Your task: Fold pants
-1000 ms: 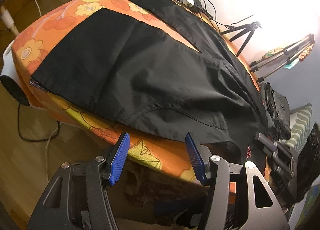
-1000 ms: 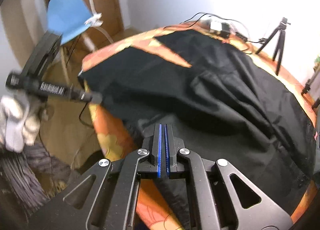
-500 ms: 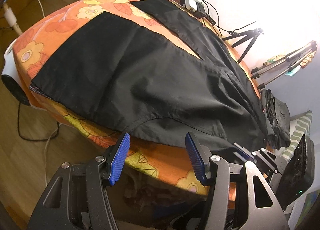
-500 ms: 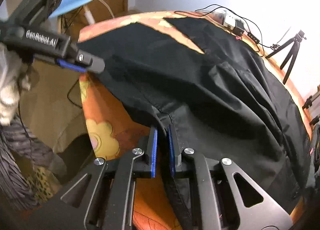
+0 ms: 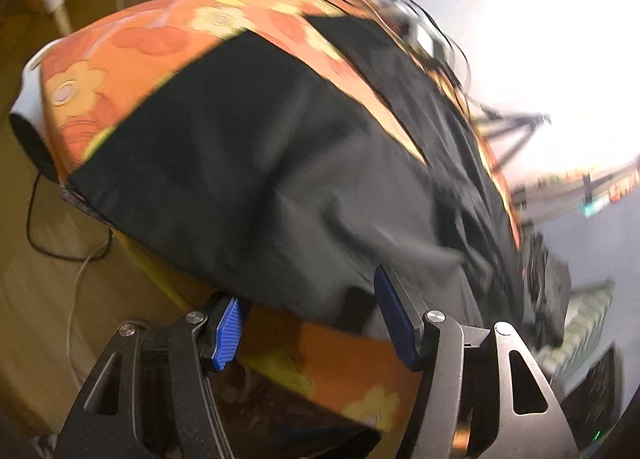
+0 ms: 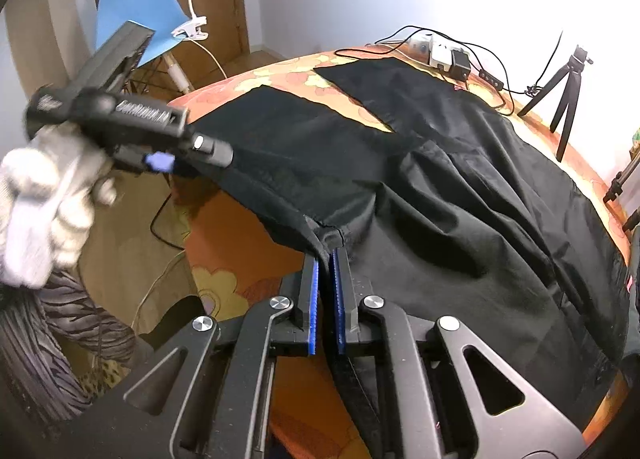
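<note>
Black pants (image 6: 420, 187) lie spread on a table with an orange flowered cloth (image 6: 224, 243), legs pointing to the far side. My right gripper (image 6: 327, 263) is shut on the pants' near edge and lifts a fold of fabric. My left gripper (image 5: 308, 311) is open, its blue pads straddling the pants' near hem (image 5: 280, 259) at the table edge; the view is blurred. In the right wrist view the left gripper (image 6: 176, 157), held by a white-gloved hand, sits at the pants' left corner.
A power strip with cables (image 6: 444, 53) lies at the table's far end. A small tripod (image 6: 568, 83) stands at the far right. A blue chair (image 6: 136, 11) and clip lamp stand on the wooden floor to the left.
My left gripper has moved forward to the pants' hem, its pads now around the fabric edge. My right gripper has closed on the near edge and lifted it slightly.
</note>
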Available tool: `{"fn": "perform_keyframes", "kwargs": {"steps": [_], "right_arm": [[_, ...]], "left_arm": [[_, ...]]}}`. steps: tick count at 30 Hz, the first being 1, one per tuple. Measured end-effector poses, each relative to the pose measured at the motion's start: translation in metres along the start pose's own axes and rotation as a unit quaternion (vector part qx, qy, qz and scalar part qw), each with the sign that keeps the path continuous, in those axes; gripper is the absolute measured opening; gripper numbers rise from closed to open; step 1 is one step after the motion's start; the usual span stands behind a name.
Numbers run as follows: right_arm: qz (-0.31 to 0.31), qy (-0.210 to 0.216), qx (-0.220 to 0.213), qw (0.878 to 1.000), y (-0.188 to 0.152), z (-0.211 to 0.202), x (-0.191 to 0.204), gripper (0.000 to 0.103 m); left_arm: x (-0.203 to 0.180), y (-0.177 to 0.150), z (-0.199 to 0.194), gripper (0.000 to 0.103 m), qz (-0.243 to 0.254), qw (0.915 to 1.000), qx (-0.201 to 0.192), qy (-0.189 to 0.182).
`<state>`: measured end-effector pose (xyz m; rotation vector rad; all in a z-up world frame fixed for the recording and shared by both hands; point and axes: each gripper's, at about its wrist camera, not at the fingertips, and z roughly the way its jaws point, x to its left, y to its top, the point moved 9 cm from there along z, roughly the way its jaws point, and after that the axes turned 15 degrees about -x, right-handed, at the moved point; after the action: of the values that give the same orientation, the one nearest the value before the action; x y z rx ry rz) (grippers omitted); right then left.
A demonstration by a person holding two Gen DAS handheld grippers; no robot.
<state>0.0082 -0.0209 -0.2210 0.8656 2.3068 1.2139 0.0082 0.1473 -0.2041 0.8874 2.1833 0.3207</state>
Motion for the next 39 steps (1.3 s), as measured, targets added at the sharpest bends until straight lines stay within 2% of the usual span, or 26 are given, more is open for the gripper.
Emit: {"fn": "perform_keyframes", "kwargs": {"steps": [2,3,4,5,8,9,10,11,12,13,21,25,30,39], "right_arm": [[-0.001,0.004,0.000,1.000,-0.002,-0.004,0.001,0.007],[-0.002,0.004,0.000,1.000,-0.003,-0.005,0.001,0.007],[-0.002,0.005,0.001,1.000,-0.005,-0.006,0.002,0.007],[-0.002,0.004,0.002,1.000,-0.007,-0.006,0.001,0.007],[0.004,0.005,0.009,1.000,-0.015,-0.005,0.001,0.009],[0.003,0.007,0.013,1.000,-0.018,-0.006,0.002,0.015],[-0.001,0.004,0.015,1.000,-0.022,-0.008,0.002,0.026],[-0.005,-0.001,0.015,1.000,-0.026,-0.011,0.001,0.033],[-0.009,-0.008,0.014,1.000,-0.030,-0.016,-0.001,0.049],[-0.010,-0.014,0.012,1.000,-0.033,-0.021,-0.003,0.054],[0.035,-0.057,0.019,0.998,-0.076,-0.074,-0.051,0.055],[0.018,-0.070,0.036,0.997,-0.104,-0.090,-0.052,0.055],[-0.016,-0.090,0.054,0.994,-0.127,-0.101,-0.047,0.055],[-0.046,-0.099,0.063,0.992,-0.126,-0.090,-0.041,0.055]], "left_arm": [[0.005,0.012,-0.002,0.053,-0.003,0.9996,-0.028,0.004],[0.005,0.017,-0.003,0.044,-0.001,0.9992,-0.039,0.005],[0.003,0.023,-0.004,0.027,0.005,0.9988,-0.049,0.005],[0.002,0.027,-0.004,0.020,0.009,0.9983,-0.058,0.004],[-0.004,0.040,-0.007,0.016,0.021,0.9967,-0.078,-0.006],[-0.006,0.043,-0.008,0.015,0.027,0.9962,-0.083,-0.008],[-0.010,0.047,-0.010,0.012,0.034,0.9954,-0.089,-0.011],[-0.013,0.051,-0.012,0.011,0.041,0.9946,-0.094,-0.014],[-0.017,0.055,-0.014,0.011,0.048,0.9936,-0.100,-0.020],[-0.020,0.058,-0.014,0.009,0.054,0.9929,-0.104,-0.022],[-0.052,0.084,-0.011,0.007,0.087,0.9882,-0.118,-0.045],[-0.074,0.088,-0.007,0.006,0.109,0.9847,-0.125,-0.052],[-0.091,0.088,-0.006,0.006,0.112,0.9830,-0.129,-0.068],[-0.089,0.093,-0.014,0.005,0.105,0.9820,-0.144,-0.065]]}}
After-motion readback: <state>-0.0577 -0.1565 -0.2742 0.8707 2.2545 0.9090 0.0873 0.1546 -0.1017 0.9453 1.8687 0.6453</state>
